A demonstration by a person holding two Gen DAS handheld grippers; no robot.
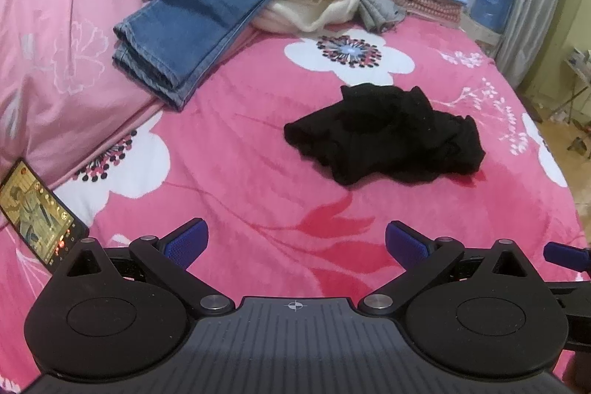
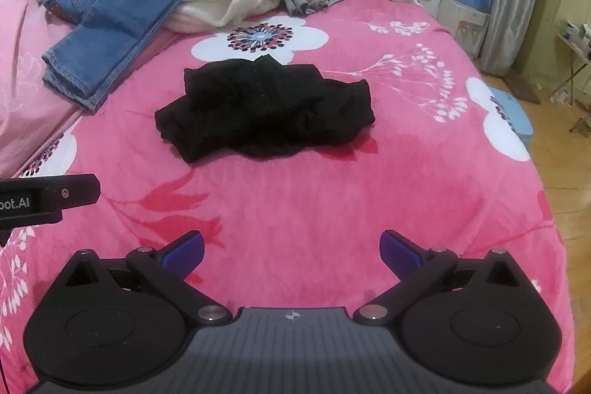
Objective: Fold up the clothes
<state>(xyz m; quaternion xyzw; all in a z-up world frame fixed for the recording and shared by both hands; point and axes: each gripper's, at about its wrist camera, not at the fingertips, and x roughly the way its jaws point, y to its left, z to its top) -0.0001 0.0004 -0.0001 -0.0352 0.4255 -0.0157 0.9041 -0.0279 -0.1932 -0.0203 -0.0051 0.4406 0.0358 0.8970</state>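
A: Bed [image 2: 295, 209], pink floral cover. Black garment [image 2: 264, 113]?
B: Crumpled mid-bed, well ahead of both grippers.
A: Fingers?
B: Left gripper [image 1: 296, 244] and right gripper [image 2: 291, 248] spread wide, holding nothing.

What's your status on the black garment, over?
Left tool and right tool open, empty, short of the bed's middle. Black garment crumpled on the pink blanket, untouched. Path clear; jeans and phone off left.
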